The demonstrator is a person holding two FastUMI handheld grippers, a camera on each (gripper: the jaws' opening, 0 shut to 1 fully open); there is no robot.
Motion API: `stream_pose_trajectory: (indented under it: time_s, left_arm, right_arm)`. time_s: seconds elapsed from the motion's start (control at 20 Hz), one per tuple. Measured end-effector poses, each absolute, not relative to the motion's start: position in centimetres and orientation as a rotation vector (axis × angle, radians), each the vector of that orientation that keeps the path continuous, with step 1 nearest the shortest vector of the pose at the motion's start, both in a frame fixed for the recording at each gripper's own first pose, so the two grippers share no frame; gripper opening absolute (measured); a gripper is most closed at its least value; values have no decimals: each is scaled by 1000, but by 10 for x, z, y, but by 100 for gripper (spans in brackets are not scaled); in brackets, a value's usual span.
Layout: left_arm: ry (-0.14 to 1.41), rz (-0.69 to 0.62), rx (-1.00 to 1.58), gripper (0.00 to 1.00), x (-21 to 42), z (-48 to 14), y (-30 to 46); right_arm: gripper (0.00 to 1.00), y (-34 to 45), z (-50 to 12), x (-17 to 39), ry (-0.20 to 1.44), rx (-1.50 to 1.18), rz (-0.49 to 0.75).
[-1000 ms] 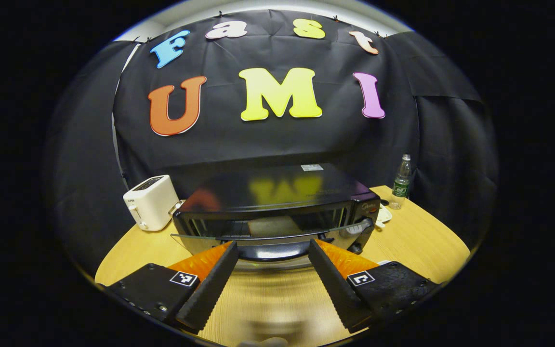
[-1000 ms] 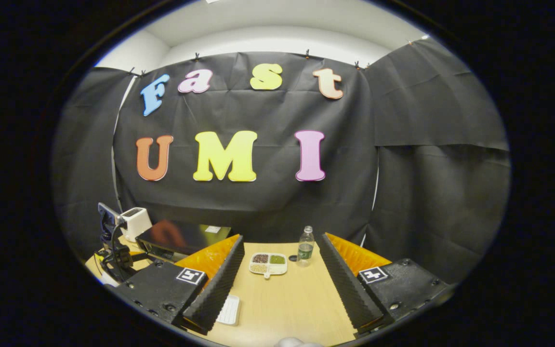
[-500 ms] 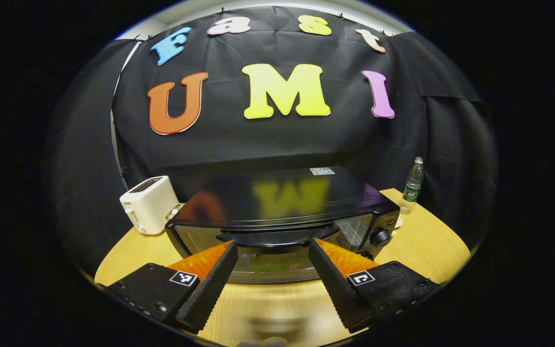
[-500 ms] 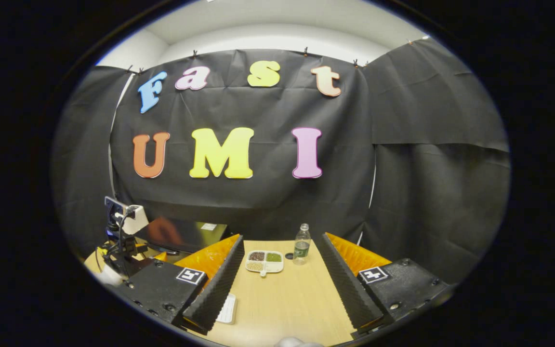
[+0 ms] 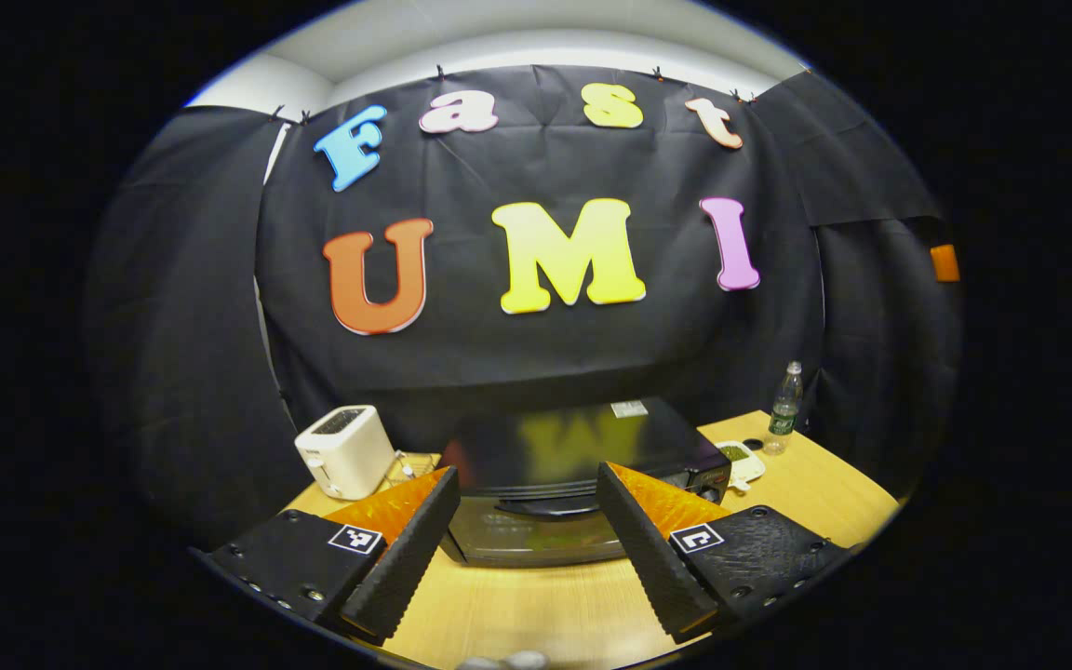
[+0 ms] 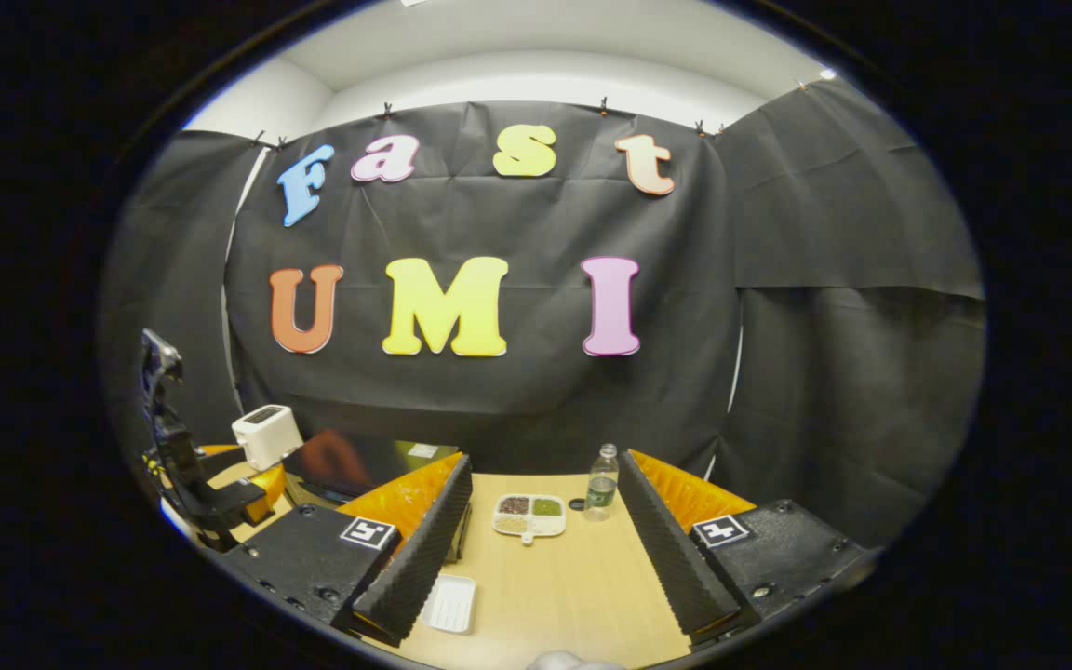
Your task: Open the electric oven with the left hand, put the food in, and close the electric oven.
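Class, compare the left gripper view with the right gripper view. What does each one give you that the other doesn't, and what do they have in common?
Left gripper view: the oven head-on, its door closed, with the handle between the fingers of the open left tool.
Right gripper view: a white ribbed tray on the table, beside the open right tool.
Both: the oven, the white toaster, the water bottle and the divided dish of food.
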State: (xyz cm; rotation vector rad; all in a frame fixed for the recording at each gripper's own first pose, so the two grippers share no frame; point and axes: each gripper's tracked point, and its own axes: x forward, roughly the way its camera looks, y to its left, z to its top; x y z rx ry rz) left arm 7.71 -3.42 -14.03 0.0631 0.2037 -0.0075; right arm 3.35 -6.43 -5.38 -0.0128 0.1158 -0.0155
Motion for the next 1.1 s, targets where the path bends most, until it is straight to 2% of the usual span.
stream_pose_trajectory:
  time_s: [0.05,0.45,1.05,1.1]
  left_arm:
    - [180,-1,57,96,71,-125,-30]
    - [84,69,47,96,17,-30,13]
    - [65,-6,24,96,9,-7,0]
    - [55,-7,30,88,8,-4,-1]
  right_arm:
    - [95,-58,-53,35,119,-10,-4]
    - [95,-16,-37,39,107,6,45]
    - [95,-21,-27,23,83,9,-14]
    - [95,-22,-27,22,81,11,-14]
